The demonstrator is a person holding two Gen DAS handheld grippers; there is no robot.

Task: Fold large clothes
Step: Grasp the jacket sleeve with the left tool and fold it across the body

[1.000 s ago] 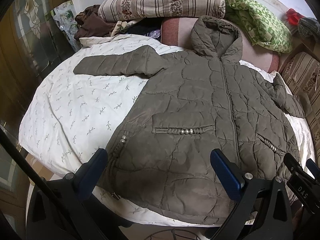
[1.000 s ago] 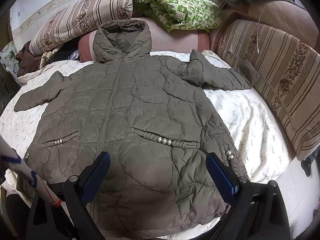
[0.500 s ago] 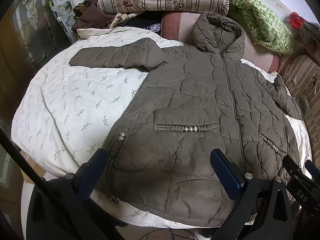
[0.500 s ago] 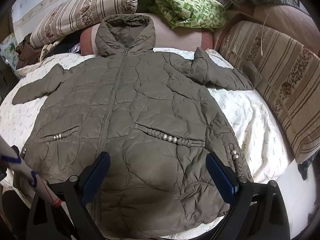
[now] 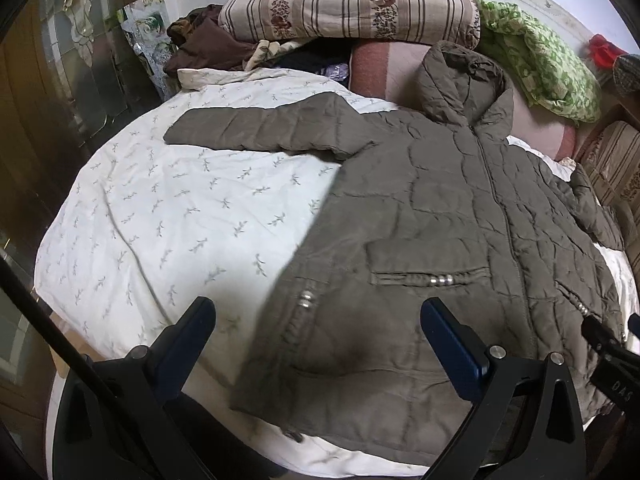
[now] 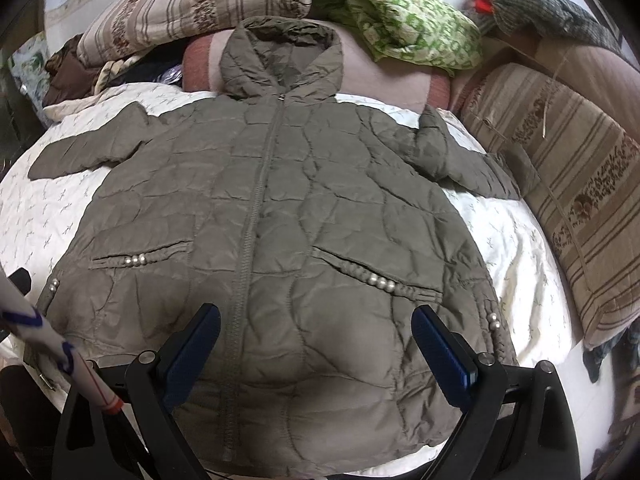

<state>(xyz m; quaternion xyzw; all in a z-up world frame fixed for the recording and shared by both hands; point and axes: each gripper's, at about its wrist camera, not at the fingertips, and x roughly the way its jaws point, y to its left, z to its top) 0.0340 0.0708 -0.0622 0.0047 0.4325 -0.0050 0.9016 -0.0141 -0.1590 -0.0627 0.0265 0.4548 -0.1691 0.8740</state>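
Jacket [image 6: 272,216], olive and quilted, lies spread flat and zipped on a white leaf-print sheet [image 5: 168,216], hood [image 6: 280,60] toward twelve o'clock against a pink cushion [image 6: 384,80]. In the right wrist view one sleeve [image 6: 88,152] reaches out toward nine o'clock and the other sleeve [image 6: 460,160] toward three, ending beside a striped bolster [image 6: 568,184]. A striped pillow [image 5: 348,12] and a green patterned blanket [image 5: 540,64] sit beyond the hood. The left gripper [image 5: 316,332] hovers over the hem corner at six o'clock in its own view, jaws spread wide, gripping nothing (its left pad over bare sheet). The right gripper [image 6: 316,340] hangs above the lower front, jaws likewise wide apart and empty, the zipper [image 6: 256,208] running up just left of centre.
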